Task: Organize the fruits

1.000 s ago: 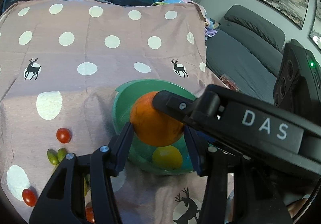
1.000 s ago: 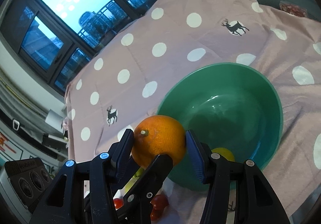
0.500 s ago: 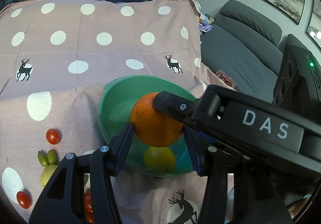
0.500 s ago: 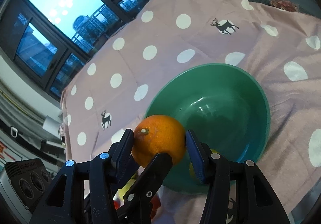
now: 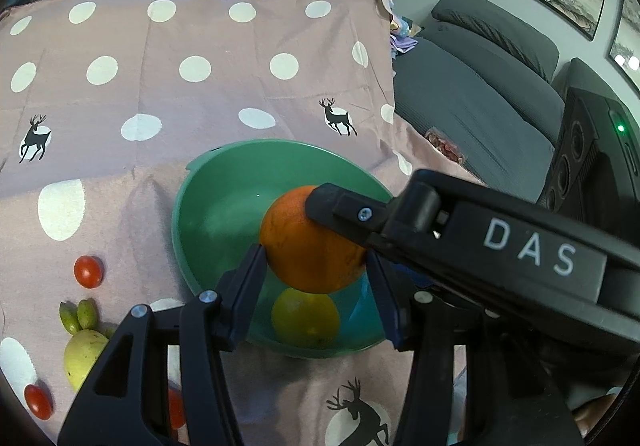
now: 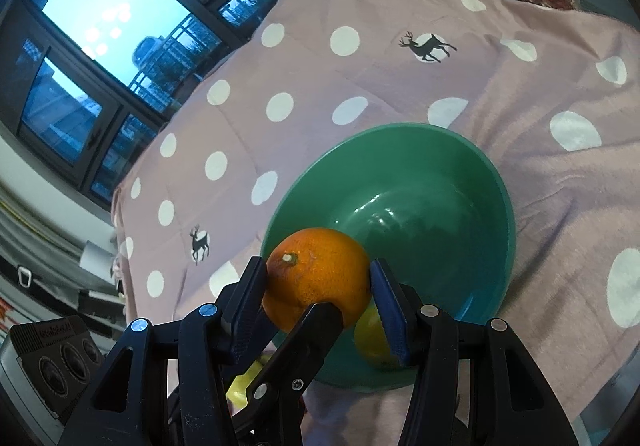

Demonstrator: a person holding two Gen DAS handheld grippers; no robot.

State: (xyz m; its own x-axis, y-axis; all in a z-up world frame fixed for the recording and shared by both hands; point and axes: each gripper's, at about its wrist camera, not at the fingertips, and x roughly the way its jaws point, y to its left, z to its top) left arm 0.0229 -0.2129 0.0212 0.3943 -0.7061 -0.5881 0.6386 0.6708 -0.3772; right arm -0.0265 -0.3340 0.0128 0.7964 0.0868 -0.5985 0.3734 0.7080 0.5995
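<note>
An orange [image 5: 308,246] hangs just above the near side of a green bowl [image 5: 216,214] on the polka-dot cloth. My left gripper [image 5: 314,282] is shut on it from left and right. The right gripper [image 6: 318,282] is shut on the same orange [image 6: 316,278], crosswise to the left one. One right finger [image 5: 340,206] lies over the orange's top; a left finger [image 6: 316,322] presses its underside. A yellow citrus fruit [image 5: 306,318] lies in the bowl [image 6: 420,198] under the orange; in the right wrist view this yellow fruit [image 6: 372,342] is half hidden.
Left of the bowl lie cherry tomatoes [image 5: 88,272], two small green fruits [image 5: 78,316] and a yellow-green pear-like fruit [image 5: 84,356]. The cloth ends at the right, where a grey sofa [image 5: 480,94] and a black speaker [image 5: 588,166] stand. Windows run behind.
Both grippers keep their hold on the orange. It has drifted a little further in over the bowl's rim; more loose fruit at the left has come into view.
</note>
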